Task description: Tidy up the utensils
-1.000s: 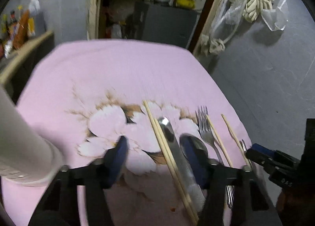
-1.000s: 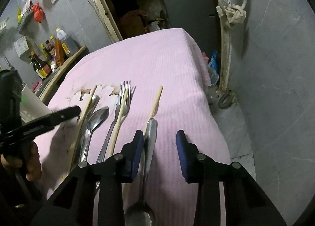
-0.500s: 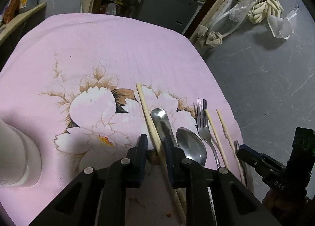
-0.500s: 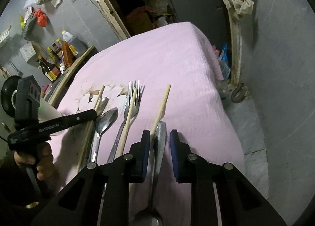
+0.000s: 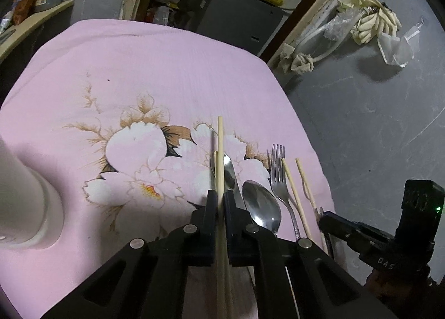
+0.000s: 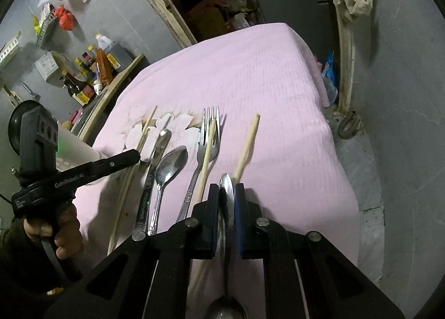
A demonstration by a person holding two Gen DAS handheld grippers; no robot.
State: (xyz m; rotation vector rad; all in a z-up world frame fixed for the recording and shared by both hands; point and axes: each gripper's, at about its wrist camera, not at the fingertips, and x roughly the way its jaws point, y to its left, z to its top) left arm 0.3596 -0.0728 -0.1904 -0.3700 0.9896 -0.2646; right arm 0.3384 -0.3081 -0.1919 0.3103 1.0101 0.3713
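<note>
Utensils lie in a row on the pink flowered cloth (image 5: 155,69). My left gripper (image 5: 220,203) is shut on a wooden chopstick (image 5: 220,152) and holds it raised; a second chopstick (image 5: 215,169) lies just left under it. Beside it lie a steel knife (image 5: 230,177), a spoon (image 5: 261,207), a fork (image 5: 278,174) and two more chopsticks (image 5: 290,188). My right gripper (image 6: 225,194) is shut on the handle of a steel spoon (image 6: 226,196), its bowl near the camera. The left gripper also shows in the right wrist view (image 6: 133,156).
A white cylindrical holder (image 5: 22,199) stands on the cloth at the left. The cloth's right edge (image 6: 333,152) drops to a grey floor. A shelf with bottles (image 6: 91,69) stands at the far left.
Both grippers have closed. The left one shut on a chopstick and lifted it. The right one shut on the steel spoon's handle.
</note>
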